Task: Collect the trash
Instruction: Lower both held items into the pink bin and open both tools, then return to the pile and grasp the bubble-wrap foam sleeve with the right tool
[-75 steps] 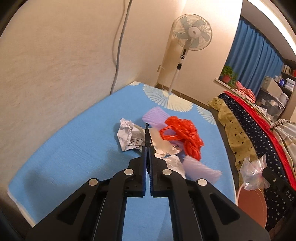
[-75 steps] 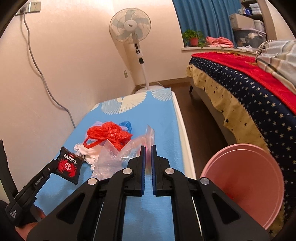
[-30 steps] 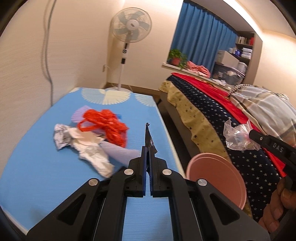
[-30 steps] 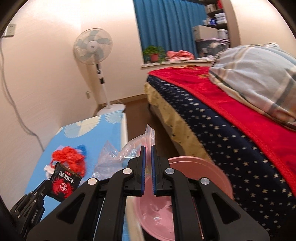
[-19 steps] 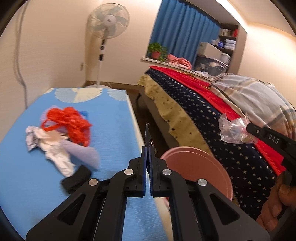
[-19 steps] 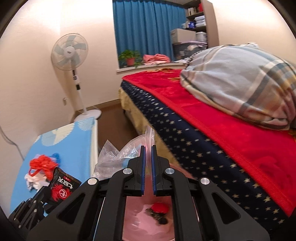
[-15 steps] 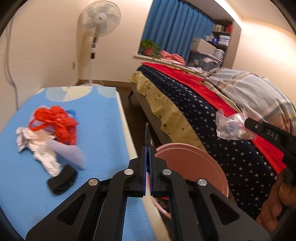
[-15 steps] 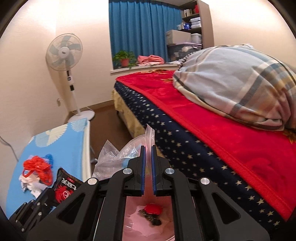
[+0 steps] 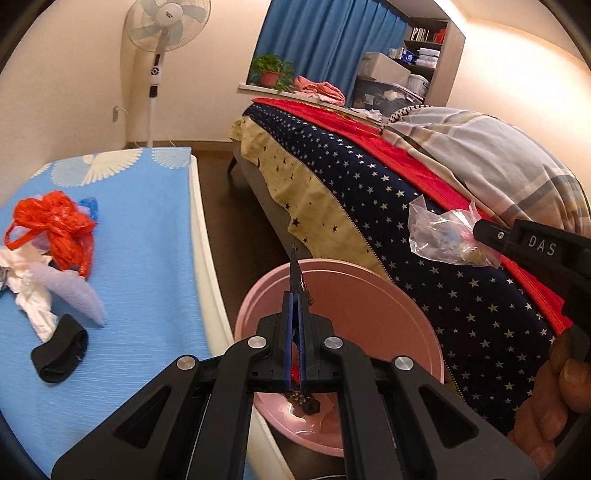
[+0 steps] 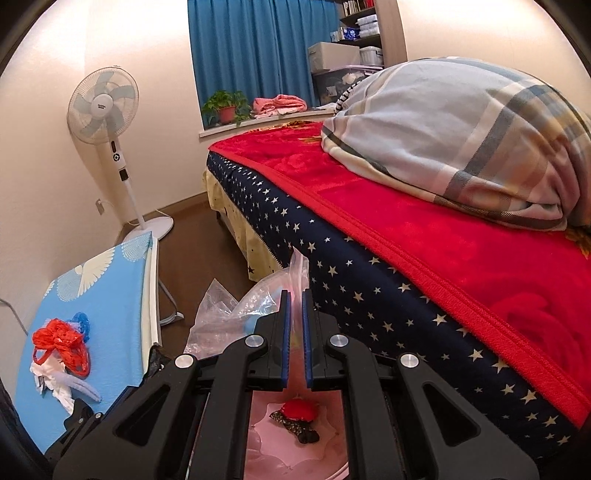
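Observation:
My left gripper [image 9: 294, 295] is shut on a thin black snack wrapper [image 9: 296, 275] and holds it over the pink bin [image 9: 388, 306]. My right gripper [image 10: 294, 295] is shut on a crumpled clear plastic bag [image 10: 229, 314], also above the bin [image 10: 273, 450]; the bag also shows in the left wrist view [image 9: 443, 236]. The bin holds red and dark scraps [image 10: 295, 415]. A red plastic bag [image 9: 59, 229], white crumpled paper [image 9: 33, 299], a pale purple piece [image 9: 74, 291] and a black band [image 9: 59, 352] lie on the blue mat [image 9: 147, 258].
A bed with a starry navy cover [image 9: 424, 229], red blanket [image 10: 443, 229] and plaid pillow [image 10: 461, 147] runs along the right. A standing fan [image 9: 162, 33] is by the far wall. Brown floor [image 9: 229, 206] lies between mat and bed.
Both grippers have swung right from the blue mat to above the pink bin, each still holding its piece. The trash pile has slid to the left of view.

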`<state>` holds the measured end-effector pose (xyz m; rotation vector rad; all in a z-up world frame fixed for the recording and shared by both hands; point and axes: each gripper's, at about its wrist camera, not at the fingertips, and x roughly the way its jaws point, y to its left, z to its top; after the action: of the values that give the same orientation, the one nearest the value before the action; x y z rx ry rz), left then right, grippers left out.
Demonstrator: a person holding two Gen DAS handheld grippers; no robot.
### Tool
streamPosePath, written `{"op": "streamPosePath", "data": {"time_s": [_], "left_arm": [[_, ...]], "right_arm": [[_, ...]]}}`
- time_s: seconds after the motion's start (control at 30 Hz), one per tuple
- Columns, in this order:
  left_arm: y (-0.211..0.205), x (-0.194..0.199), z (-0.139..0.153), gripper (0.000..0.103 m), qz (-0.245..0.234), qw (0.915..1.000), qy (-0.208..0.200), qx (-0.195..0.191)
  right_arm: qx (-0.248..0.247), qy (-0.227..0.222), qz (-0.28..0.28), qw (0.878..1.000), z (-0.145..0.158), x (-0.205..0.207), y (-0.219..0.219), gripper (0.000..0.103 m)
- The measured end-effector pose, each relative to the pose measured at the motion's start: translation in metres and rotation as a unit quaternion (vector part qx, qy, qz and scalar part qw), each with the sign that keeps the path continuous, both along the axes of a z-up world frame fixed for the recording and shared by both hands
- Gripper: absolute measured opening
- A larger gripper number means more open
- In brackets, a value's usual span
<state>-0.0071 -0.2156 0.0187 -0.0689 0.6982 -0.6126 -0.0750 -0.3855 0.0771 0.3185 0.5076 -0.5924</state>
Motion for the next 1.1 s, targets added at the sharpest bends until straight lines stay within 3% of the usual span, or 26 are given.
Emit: {"op": "streamPosePath", "data": {"time_s": [0.07, 0.13, 0.17, 0.2, 0.23, 0.53, 1.1], "left_arm": [[-0.002, 0.003, -0.003, 0.003, -0.008, 0.9999, 0.008, -0.002], [-0.002, 0.006, -0.006, 0.014, -0.008, 0.9998, 0.018, -0.001], [0.0, 0.007, -0.008, 0.028, -0.007, 0.9997, 0.023, -0.005], [0.003, 0.008, -0.008, 0.033, -0.003, 0.9995, 0.028, -0.011], [0.005, 0.009, -0.009, 0.034, 0.0, 0.9994, 0.033, -0.013], [0.029, 0.008, -0.007, 0.034, 0.023, 0.9992, 0.033, -0.006], [0.109, 0.011, 0.008, 0.034, 0.117, 0.9931, 0.007, 0.007]], "right_arm": [[0.001, 0.003, -0.006, 1.0, -0.001, 0.0, -0.002, 0.011], [0.007, 0.008, -0.012, 1.0, -0.001, 0.001, -0.005, 0.02], [0.015, 0.008, -0.014, 1.0, -0.002, 0.001, -0.008, 0.036], [0.02, 0.007, -0.018, 1.0, -0.003, 0.0, -0.009, 0.048], [0.022, 0.007, -0.02, 1.0, -0.004, 0.0, -0.009, 0.051], [0.023, -0.002, -0.003, 1.0, 0.0, -0.001, 0.006, 0.051], [0.029, -0.025, 0.071, 0.997, 0.008, 0.014, 0.058, 0.051]]}}
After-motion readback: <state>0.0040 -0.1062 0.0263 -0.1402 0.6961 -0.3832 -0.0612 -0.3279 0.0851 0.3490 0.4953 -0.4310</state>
